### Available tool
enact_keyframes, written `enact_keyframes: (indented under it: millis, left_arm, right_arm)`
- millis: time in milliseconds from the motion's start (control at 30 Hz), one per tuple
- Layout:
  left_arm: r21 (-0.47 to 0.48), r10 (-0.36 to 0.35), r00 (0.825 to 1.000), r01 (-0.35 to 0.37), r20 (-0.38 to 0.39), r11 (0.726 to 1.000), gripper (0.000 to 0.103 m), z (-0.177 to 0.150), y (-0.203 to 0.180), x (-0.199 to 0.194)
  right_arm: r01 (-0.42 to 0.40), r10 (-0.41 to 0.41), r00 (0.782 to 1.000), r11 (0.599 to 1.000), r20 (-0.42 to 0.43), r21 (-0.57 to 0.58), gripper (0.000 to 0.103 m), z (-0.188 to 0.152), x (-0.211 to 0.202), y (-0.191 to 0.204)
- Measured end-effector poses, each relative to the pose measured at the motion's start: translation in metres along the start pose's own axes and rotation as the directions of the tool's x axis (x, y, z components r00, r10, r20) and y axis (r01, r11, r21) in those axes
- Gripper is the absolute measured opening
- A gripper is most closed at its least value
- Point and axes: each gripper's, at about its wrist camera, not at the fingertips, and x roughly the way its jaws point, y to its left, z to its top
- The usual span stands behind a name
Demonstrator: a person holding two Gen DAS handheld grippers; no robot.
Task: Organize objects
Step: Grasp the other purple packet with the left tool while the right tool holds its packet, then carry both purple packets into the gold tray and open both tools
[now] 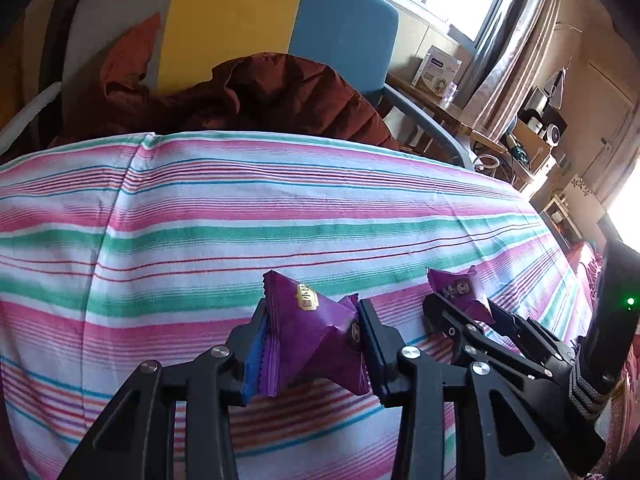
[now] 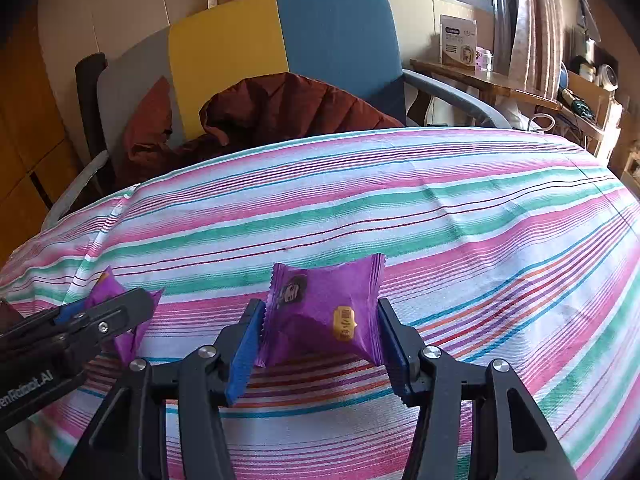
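My left gripper (image 1: 312, 340) is shut on a purple snack packet (image 1: 316, 328) with a gold label, held just above the striped tablecloth (image 1: 240, 208). My right gripper (image 2: 320, 340) is shut on a second purple snack packet (image 2: 324, 308). In the left wrist view the right gripper (image 1: 464, 312) with its packet (image 1: 460, 290) is close on the right. In the right wrist view the left gripper (image 2: 116, 312) with its packet (image 2: 128, 320) is close on the left. The two grippers are side by side, apart.
The table under the striped cloth (image 2: 400, 208) ends at a far edge. Behind it stands a chair (image 2: 280, 52) with grey, yellow and blue panels and a dark red jacket (image 2: 280, 108) on it. A wooden shelf with a box (image 2: 458, 40) is at the right.
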Motion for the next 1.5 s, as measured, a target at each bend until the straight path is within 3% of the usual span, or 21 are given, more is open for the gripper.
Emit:
enact_keyframes:
  millis: [300, 467, 667, 967, 1067, 1333, 1500]
  left_arm:
    - [-0.107, -0.043, 0.995, 0.053, 0.087, 0.993, 0.042, -0.011, 0.028, -0.064]
    - [-0.120, -0.019, 0.989, 0.037, 0.147, 0.992, 0.042, -0.026, 0.048, -0.107]
    - [-0.237, 0.019, 0.982, 0.027, 0.190, 0.971, 0.042, -0.051, 0.096, -0.150]
    - [-0.408, 0.145, 0.953, -0.025, 0.266, 0.913, 0.042, -0.068, 0.183, -0.209]
    - [-0.473, 0.197, 0.941, -0.046, 0.274, 0.880, 0.042, -0.069, 0.217, -0.223]
    - [-0.596, 0.303, 0.927, -0.117, 0.222, 0.795, 0.042, -0.076, 0.290, -0.237]
    - [-0.621, 0.354, 0.922, -0.187, 0.156, 0.761, 0.042, -0.073, 0.316, -0.234]
  right_arm:
    - [0.025, -0.025, 1.000, 1.000, 0.003, -0.012, 0.055, 0.000, 0.000, 0.002]
    - [0.049, -0.049, 0.999, 0.998, 0.005, -0.029, 0.055, 0.000, -0.001, 0.005]
    - [0.063, -0.063, 0.998, 0.997, 0.011, -0.051, 0.055, 0.001, -0.002, 0.009]
    - [0.064, -0.056, 0.997, 0.985, 0.056, -0.159, 0.054, -0.002, -0.012, 0.031]
    - [0.071, -0.060, 0.996, 0.980, 0.067, -0.187, 0.054, -0.004, -0.014, 0.036]
    - [0.097, -0.089, 0.995, 0.977, 0.050, -0.191, 0.054, -0.006, -0.011, 0.036]
    - [0.111, -0.104, 0.993, 0.972, 0.047, -0.208, 0.054, -0.007, -0.009, 0.040]
